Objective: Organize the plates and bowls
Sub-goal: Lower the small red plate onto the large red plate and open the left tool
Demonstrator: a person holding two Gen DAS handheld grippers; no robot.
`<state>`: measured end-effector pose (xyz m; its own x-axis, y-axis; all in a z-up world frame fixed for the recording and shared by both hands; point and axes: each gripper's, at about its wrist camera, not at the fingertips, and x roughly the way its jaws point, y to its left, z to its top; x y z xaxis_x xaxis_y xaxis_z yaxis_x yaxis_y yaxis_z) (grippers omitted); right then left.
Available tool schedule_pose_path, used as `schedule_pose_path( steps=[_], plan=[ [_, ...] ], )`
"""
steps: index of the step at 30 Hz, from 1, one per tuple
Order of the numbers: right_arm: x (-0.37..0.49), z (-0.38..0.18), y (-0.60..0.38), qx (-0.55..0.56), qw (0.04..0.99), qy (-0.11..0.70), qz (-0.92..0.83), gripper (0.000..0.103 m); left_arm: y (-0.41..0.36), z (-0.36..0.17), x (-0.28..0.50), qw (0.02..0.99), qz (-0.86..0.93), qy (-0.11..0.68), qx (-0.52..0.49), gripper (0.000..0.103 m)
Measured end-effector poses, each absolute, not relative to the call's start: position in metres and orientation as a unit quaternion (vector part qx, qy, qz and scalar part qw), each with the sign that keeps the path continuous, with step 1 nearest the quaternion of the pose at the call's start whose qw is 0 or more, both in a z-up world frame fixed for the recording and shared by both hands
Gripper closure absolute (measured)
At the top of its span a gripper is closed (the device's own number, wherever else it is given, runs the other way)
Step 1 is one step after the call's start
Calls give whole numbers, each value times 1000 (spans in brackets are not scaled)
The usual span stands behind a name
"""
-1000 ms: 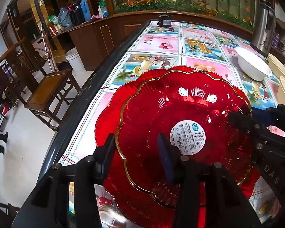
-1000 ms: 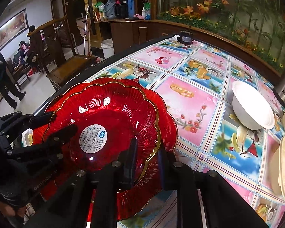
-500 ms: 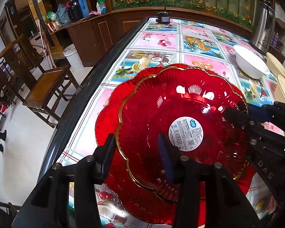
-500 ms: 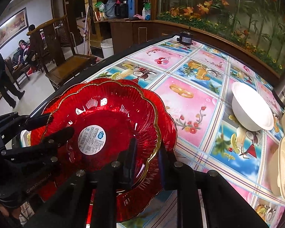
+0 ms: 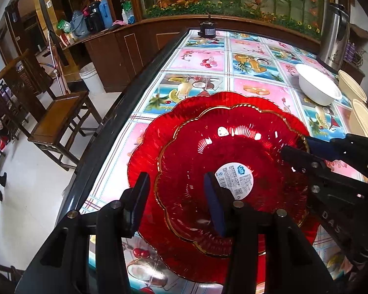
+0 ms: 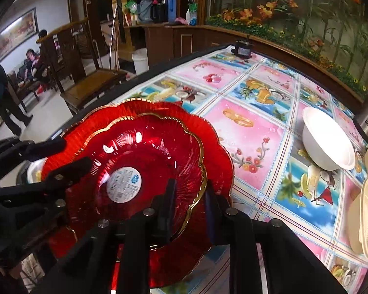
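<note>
plates stacked | right gripper (image 6: 187,201) jaws opening around small red plate (image 5: 233,176) rim, left gripper (image 5: 176,201) jaws straddle it loosely | risk: it slides off big plate (image 5: 154,132)

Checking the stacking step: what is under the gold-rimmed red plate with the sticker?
A larger red plate lies under the gold-rimmed red plate, its scalloped edge showing all round. Its middle is covered, so whether anything lies between them cannot be seen.

Small red plate (image 5: 233,161) nested on larger red plate (image 5: 149,147), left gripper (image 5: 176,201) jaws apparently straddling rim
</note>
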<state>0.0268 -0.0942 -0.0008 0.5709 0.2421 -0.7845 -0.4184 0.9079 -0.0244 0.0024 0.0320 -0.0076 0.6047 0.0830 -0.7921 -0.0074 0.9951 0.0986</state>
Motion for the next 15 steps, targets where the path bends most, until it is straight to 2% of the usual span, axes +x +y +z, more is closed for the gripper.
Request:
schedule_pose_path(
  steps=[3,15],
  plan=[
    [22,7,-99,-93,884,414,197,69,29,-5,2,895,18,443,40,59],
    [8,26,-141,-24,896,391,211,68,8,4,-6,898,1,437,49,59]
  ],
)
